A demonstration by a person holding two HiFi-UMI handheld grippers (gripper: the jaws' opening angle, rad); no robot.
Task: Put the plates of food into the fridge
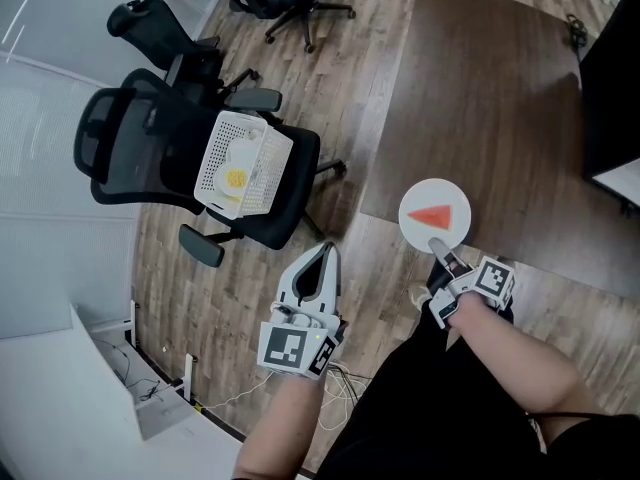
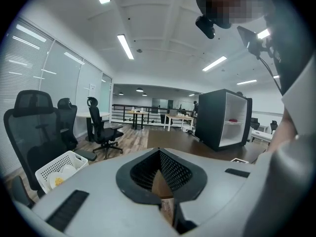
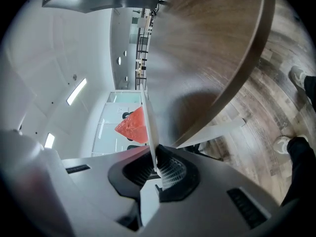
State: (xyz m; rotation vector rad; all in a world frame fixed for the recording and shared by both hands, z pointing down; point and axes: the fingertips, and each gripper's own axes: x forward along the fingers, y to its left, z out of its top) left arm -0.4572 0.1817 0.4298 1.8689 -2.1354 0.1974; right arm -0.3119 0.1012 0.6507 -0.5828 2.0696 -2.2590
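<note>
The carrying step seems to be in hand. The right gripper (image 1: 439, 248) has its fingers closed on the rim of one white plate (image 1: 451, 194), which bears one red slice (image 1: 438, 215) and is held above the floor. The left gripper (image 1: 325, 255) has its fingers closed and empty. Next, I think, the plate must travel level to the one fridge (image 2: 224, 120). A second plate (image 1: 228, 168) lies in the one basket (image 1: 263, 174).

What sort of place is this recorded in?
Most likely an open-plan office: wheeled office chairs, desks at the far end, and long ceiling strip lights over a wide wood-look floor.
</note>
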